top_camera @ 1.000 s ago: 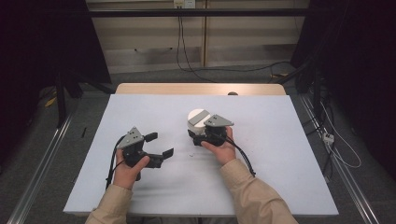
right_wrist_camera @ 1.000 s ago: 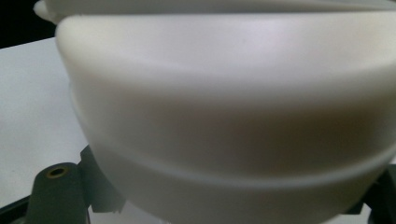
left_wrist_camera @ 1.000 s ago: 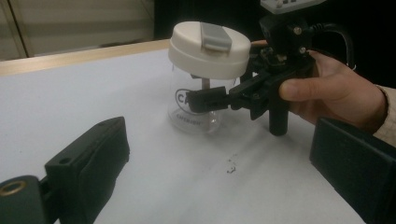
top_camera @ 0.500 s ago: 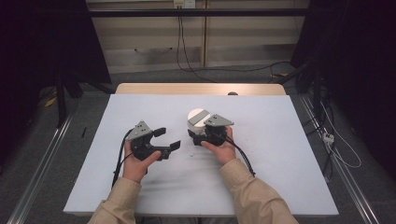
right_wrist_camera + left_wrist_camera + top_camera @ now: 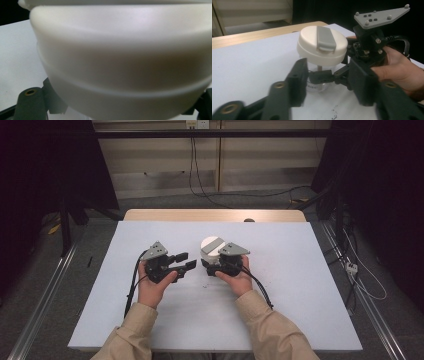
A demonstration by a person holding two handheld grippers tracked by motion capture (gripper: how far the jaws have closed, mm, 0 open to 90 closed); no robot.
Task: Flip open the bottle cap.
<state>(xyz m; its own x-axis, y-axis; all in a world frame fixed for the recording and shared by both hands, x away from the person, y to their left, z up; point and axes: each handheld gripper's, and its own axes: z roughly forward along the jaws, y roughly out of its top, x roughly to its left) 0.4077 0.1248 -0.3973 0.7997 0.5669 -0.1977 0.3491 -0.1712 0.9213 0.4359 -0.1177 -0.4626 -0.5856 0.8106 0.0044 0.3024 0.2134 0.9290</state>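
White foam board [image 5: 300, 285] covered the table, and near its middle stood a small clear jar [image 5: 318, 83] with a broad cream lid [image 5: 322, 46] that bore a grey flip tab [image 5: 325, 37]. The right gripper [image 5: 212, 265] was clamped on the jar's clear body just beneath the lid, its jaws pressed against both sides; in the right gripper view the lid [image 5: 120, 57] loomed close above the two black jaws. The left gripper [image 5: 186, 261] was held just to the left of the jar, pointed toward it and not touching it. Its jaws had just been closing and stood partly apart, with nothing between them. Cables trailed from both grippers back along the person's beige sleeves [image 5: 127, 330].
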